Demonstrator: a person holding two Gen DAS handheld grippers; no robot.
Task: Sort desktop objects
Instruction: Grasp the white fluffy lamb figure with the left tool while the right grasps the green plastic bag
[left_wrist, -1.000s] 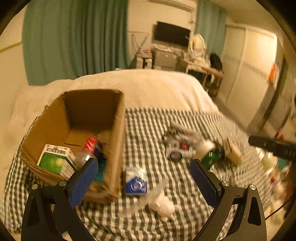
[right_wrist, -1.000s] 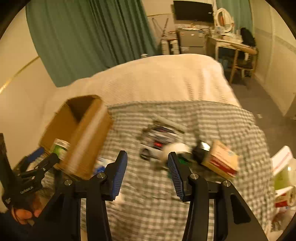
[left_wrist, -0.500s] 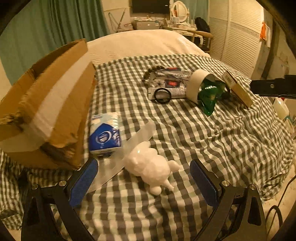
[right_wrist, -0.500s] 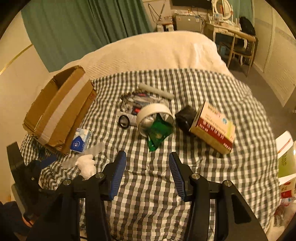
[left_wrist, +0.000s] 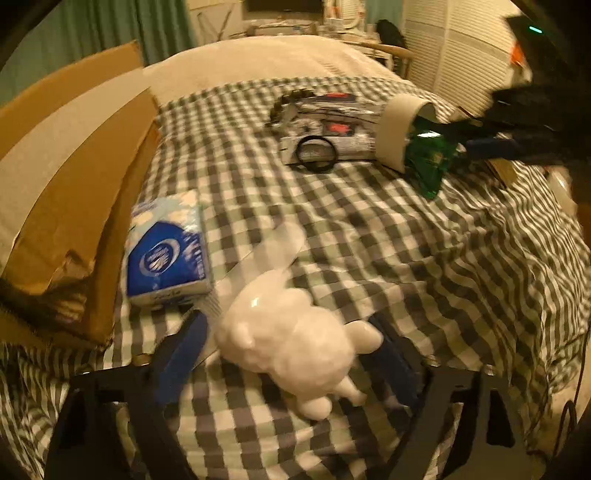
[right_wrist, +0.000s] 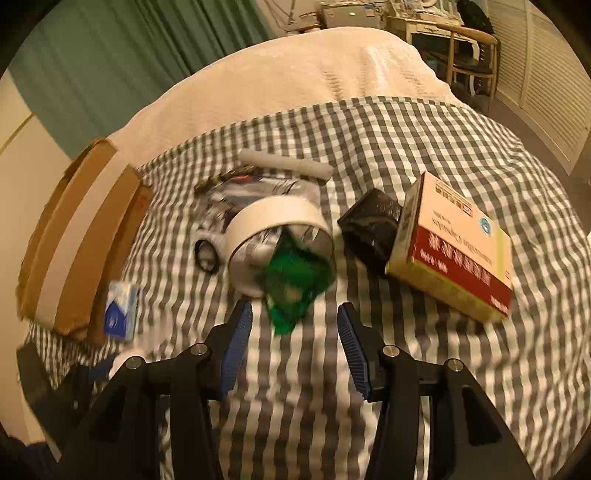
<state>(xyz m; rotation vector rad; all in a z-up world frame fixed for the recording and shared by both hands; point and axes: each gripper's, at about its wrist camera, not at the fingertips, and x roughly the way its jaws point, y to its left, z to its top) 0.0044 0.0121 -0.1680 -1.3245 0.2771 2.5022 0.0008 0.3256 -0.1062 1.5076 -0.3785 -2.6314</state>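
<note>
A white plush toy (left_wrist: 291, 339) lies on the checked cloth (left_wrist: 406, 258), partly on a clear plastic bag (left_wrist: 266, 251). My left gripper (left_wrist: 288, 332) straddles the toy. Its jaws are closing, and a small gap still shows beside the left pad. Just left of the toy lie a blue tissue pack (left_wrist: 166, 251) and the cardboard box (left_wrist: 74, 184). My right gripper (right_wrist: 295, 332) is open with nothing between its fingers. Its tips are just short of a green packet (right_wrist: 295, 280) that spills from a white tape roll (right_wrist: 277, 221).
A red and cream carton (right_wrist: 454, 251) and a black wrapped lump (right_wrist: 369, 225) lie to the right of the roll. Behind the roll are a printed silver packet (left_wrist: 325, 125), a black ring (left_wrist: 316, 153) and a white tube (right_wrist: 284, 164). The cloth drops off at the near edge.
Both grippers have come down towards the bed. The left one has settled around the white toy with narrower jaws. The right one has closed in on the green packet.
</note>
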